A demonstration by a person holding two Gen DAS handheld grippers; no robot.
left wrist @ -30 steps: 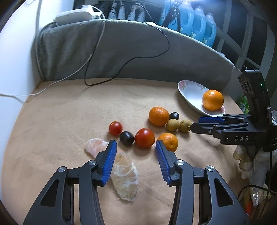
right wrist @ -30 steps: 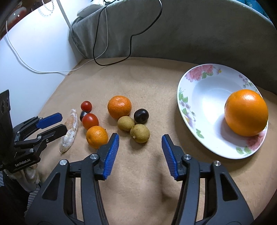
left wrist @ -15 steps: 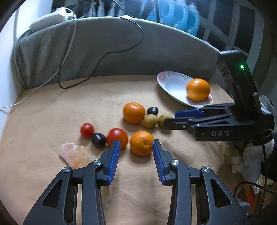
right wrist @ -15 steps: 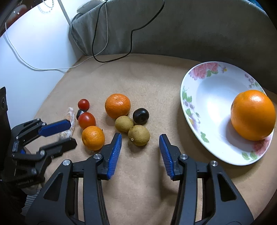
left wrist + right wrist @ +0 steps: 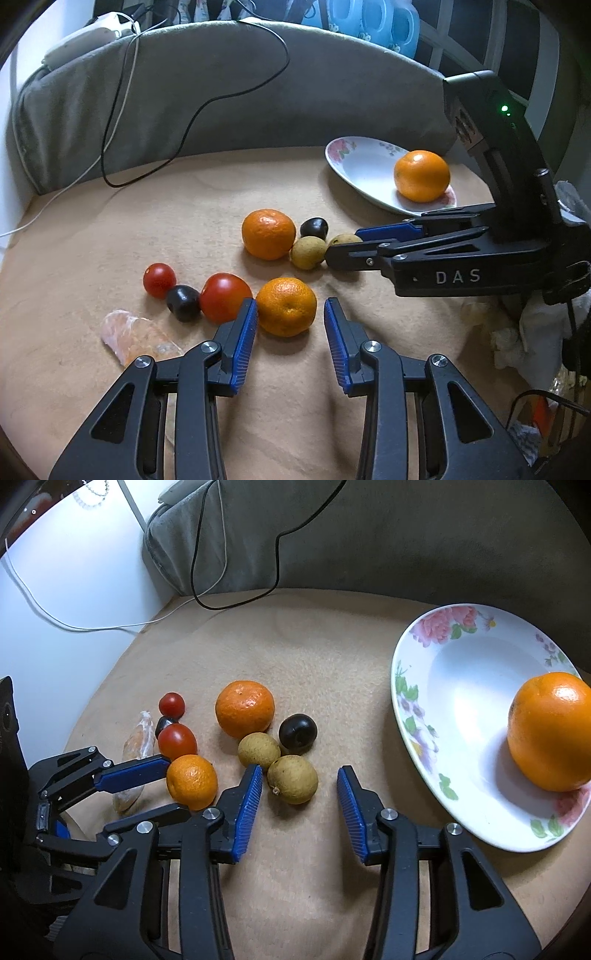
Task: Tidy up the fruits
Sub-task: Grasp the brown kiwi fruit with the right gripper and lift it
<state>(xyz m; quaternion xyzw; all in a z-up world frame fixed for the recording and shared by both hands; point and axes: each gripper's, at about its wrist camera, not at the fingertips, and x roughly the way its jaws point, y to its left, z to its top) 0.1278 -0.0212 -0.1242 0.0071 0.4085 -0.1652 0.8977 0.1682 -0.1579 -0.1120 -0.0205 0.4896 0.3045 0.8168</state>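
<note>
the left gripper [image 5: 290,334] is held with its ribbed blue fingers [image 5: 243,343] spread, and a small dimpled mandarin [image 5: 286,312] is framed between their tips, touching the left pad as far as can be seen, with a gap to the right one. a smooth glossy red tomato [image 5: 225,297] is pressed just outside the left finger, followed by a dark oval plum [image 5: 183,302] and a smaller cherry tomato [image 5: 159,280]. a translucent peeled citrus segment [image 5: 136,336] is laid beside the left finger's base

the right gripper [image 5: 299,794] is likewise held spread, with a round, rough tan longan [image 5: 292,780] set between the finger tips, nearer the left one. a second longan [image 5: 258,750] and a shiny dark plum [image 5: 297,731] are found just beyond the tips, and a larger mandarin [image 5: 245,709] further on. a large smooth orange [image 5: 550,731] is seated in a shallow white floral plate [image 5: 424,709] to the right of the fingers, its rim near the right finger

the fruit is carried on a soft, napped tan cloth surface [image 5: 332,657], bounded at the far edge by a grey padded backrest [image 5: 221,96] with cables draped on it; bare cloth is left beyond the fruit
</note>
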